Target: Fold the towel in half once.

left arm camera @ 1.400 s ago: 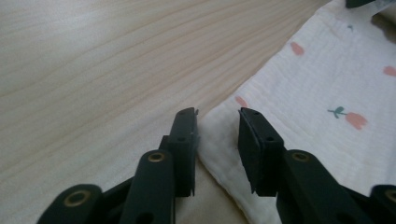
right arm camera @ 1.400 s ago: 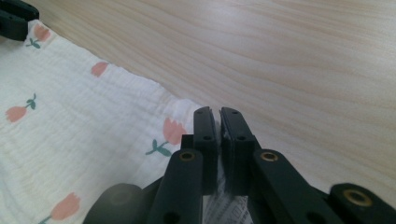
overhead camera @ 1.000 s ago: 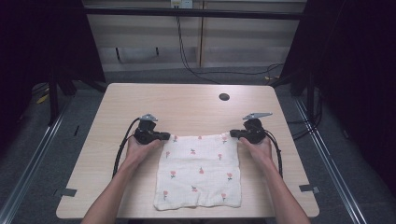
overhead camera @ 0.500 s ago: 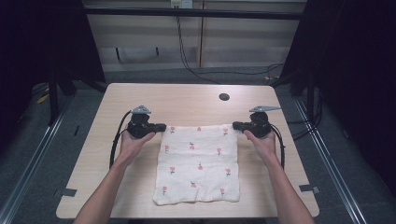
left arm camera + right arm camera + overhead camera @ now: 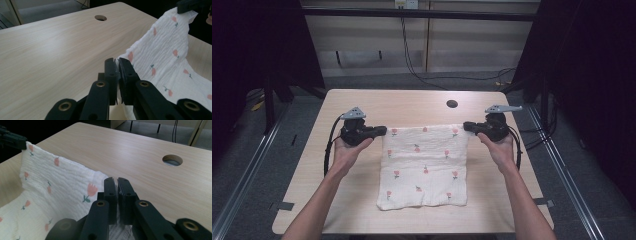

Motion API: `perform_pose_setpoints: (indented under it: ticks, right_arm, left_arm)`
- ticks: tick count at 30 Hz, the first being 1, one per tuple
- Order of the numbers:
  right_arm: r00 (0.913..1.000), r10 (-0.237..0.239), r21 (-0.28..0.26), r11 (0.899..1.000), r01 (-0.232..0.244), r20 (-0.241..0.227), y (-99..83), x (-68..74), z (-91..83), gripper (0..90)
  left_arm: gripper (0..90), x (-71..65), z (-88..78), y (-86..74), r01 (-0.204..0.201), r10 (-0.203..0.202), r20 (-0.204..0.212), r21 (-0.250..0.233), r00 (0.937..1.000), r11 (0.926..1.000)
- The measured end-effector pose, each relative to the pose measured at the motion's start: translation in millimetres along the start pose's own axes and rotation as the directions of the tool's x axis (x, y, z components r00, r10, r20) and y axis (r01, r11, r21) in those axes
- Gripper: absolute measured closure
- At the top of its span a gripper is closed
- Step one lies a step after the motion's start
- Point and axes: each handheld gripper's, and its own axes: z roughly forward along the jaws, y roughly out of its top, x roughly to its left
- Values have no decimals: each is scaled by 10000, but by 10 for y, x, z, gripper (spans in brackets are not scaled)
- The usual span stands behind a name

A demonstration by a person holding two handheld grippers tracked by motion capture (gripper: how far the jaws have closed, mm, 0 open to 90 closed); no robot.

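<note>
- Two hand-held grippers at work: left hand-held gripper (image 5: pixel 382 131) clamped on the upper left corner of the cloth (image 5: pixel 424 167), right hand-held gripper (image 5: pixel 467 126) clamped on its upper right corner.
- Left gripper view: jaws pressed together at lower centre of frame, white fabric pinched between them (image 5: pixel 117 75); cloth runs off to the right and up to the other gripper at top right.
- Right gripper view: jaws likewise closed on a corner (image 5: pixel 117 195); cloth stretches away to the upper left, where the other gripper bites it.
- Cloth sits centre of the high view, on the wooden surface (image 5: pixel 412 105); top edge is raised and drawn fairly taut between the two grippers, lower part lies flat toward the bottom of the frame.
- Step in hand, as I judge it: far edge picked up by both corners, likely the start of a fold toward the person or a lift-and-spread.
- Next move calls for both hands travelling together at equal height, keeping the edge taut, then carrying it over the lower half so corners line up; uneven speed would skew the fold.
- Cloth look: white, crinkled gauze-like weave, scattered small pink flowers with green stems, roughly square, soft and limp; sags a little between the grips.
- Grommet hole (image 5: pixel 452 104) in the surface, upper centre-right, well apart from the cloth.
- Person's forearms enter from the bottom of the high view, palms up under the grippers.
</note>
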Motion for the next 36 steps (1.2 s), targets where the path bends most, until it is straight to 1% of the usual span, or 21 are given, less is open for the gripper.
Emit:
perform_pose_setpoints:
  ticks: [2, 3, 5, 8, 9, 11, 13, 15, 16, 18, 19, 21, 25, 27, 28, 29, 32, 34, 36]
  right_arm:
    - [9999, -13, -13, 10000, 12, -109, -35, 26, -28, 867]
    - [9998, 46, -26, 10000, -47, -198, -61, 42, -38, 866]
    - [9991, 95, 4, 10000, -95, -411, -120, 75, -54, 867]
    - [9982, -3, -19, 10000, 2, -593, -181, 151, -107, 866]
    - [9980, 3, -52, 10000, -6, -636, -189, 176, -129, 867]
    - [9975, -118, -144, 9998, 109, -695, -188, 212, -184, 866]
    - [9969, -112, -268, 9996, 91, -780, -184, 227, -247, 867]
    - [9968, -156, -271, 9995, 135, -786, -190, 236, -295, 867]
    - [9967, -178, -271, 9995, 157, -796, -199, 236, -316, 867]
    - [9963, -187, -302, 9994, 162, -845, -233, 245, -352, 866]
    - [9962, -173, -298, 9994, 148, -853, -251, 252, -364, 866]
    - [9957, -164, -385, 9992, 129, -917, -290, 257, -393, 867]
    - [9937, -148, -433, 9990, 100, -1113, -385, 283, -412, 866]
    - [9929, -177, -372, 9992, 134, -1174, -424, 311, -407, 867]
    - [9927, -171, -350, 9993, 130, -1198, -442, 328, -408, 867]
    - [9925, -276, -351, 9991, 236, -1192, -458, 345, -414, 867]
    - [9915, -537, -340, 9982, 500, -1184, -481, 405, -454, 867]
    - [9899, -560, -390, 9979, 514, -1306, -500, 444, -489, 867]
    - [9881, -611, -377, 9977, 563, -1414, -543, 495, -514, 867]
  left_arm:
    - [859, -2, -22, -49, 62, -62, 99, 14, 9999, 10000]
    - [860, -14, -33, -82, 76, -76, 85, 41, 9999, 10000]
    - [860, -51, -67, -127, -178, 176, 60, 259, 9998, 9995]
    - [860, -97, -165, -146, -151, 151, 237, -13, 9996, 9999]
    - [860, -116, -189, -146, -198, 200, 229, -72, 9995, 9998]
    - [861, -141, -232, -158, -108, 117, 329, -263, 9994, 9996]
    - [861, -190, -258, -170, -248, 259, 375, -295, 9990, 9993]
    - [861, -248, -282, -172, -433, 443, 437, -248, 9981, 9988]
    - [861, -285, -301, -169, -580, 595, 502, -299, 9970, 9979]
    - [861, -332, -331, -165, -749, 765, 507, -316, 9958, 9967]
    - [861, -348, -346, -166, -867, 880, 531, -270, 9947, 9959]
    - [860, -368, -358, -183, -954, 965, 565, -214, 9937, 9952]
    - [861, -375, -346, -296, -873, 876, 623, -81, 9942, 9961]
    - [861, -384, -353, -348, -645, 653, 812, -124, 9946, 9978]
    - [861, -401, -363, -364, -595, 609, 885, -181, 9942, 9981]
    - [861, -421, -371, -374, -689, 699, 848, -150, 9939, 9975]
    - [860, -469, -401, -403, -835, 845, 912, -150, 9922, 9964]
    - [860, -504, -413, -443, -903, 912, 957, -132, 9912, 9958]
    - [859, -535, -411, -486, -966, 959, 1047, 11, 9899, 9953]
